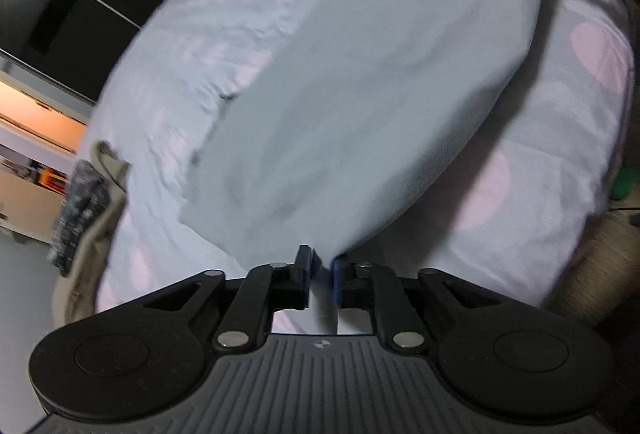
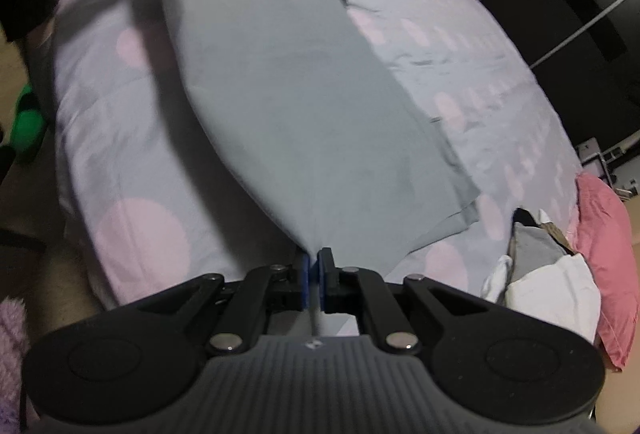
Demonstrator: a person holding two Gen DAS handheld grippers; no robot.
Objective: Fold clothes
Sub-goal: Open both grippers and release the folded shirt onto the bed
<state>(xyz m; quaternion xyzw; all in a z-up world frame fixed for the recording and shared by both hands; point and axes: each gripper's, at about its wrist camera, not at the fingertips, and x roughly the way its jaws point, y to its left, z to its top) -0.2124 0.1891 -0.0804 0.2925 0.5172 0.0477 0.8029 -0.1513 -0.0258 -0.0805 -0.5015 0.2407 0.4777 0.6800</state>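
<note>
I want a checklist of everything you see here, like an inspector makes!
Surface: bed with pale sheet, pink dots.
Job's things: grey cloth stretched between both tongs, lifted at the held edge, far part lying on the bed.
Clutter: beige and dark clothes at one bed edge; white and grey clothes and a pink pillow at the other.
Grippers: left tongs shut on the cloth; right tongs shut on its other corner.
Cables: nothing seen.
Surroundings: dark wardrobe, lit shelves, a green thing on the floor.
</note>
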